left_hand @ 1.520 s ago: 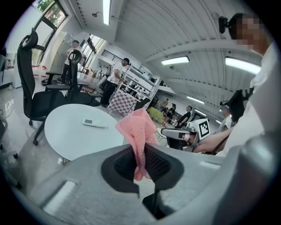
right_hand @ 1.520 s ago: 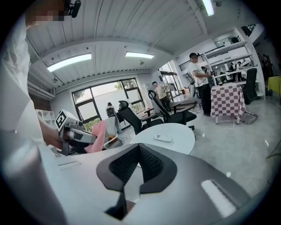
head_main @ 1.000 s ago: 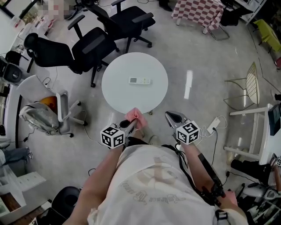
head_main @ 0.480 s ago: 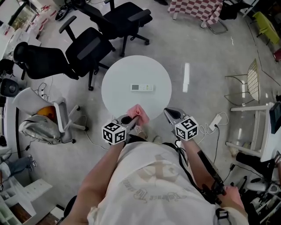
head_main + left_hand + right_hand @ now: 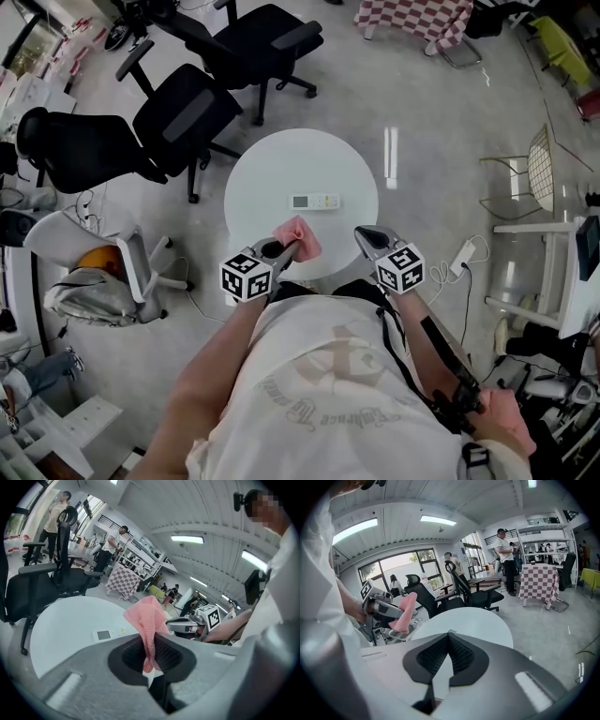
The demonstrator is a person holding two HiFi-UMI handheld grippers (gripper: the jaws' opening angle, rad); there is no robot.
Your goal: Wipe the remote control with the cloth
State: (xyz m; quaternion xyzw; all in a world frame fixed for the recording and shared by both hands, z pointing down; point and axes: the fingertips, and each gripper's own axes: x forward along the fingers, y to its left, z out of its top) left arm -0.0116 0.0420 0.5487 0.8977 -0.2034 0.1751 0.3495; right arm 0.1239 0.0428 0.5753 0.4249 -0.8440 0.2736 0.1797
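Head view: remote control [image 5: 315,201] lies mid round white surface [image 5: 267,173], long axis left-right, just ahead of both grippers. Left gripper [image 5: 283,248] is nearer, with pink cloth [image 5: 297,236] at its tip; right gripper [image 5: 365,236] sits beside it. Left gripper view: jaws clenched on cloth, remote ahead and left. Right gripper view: jaws closed together, nothing between.
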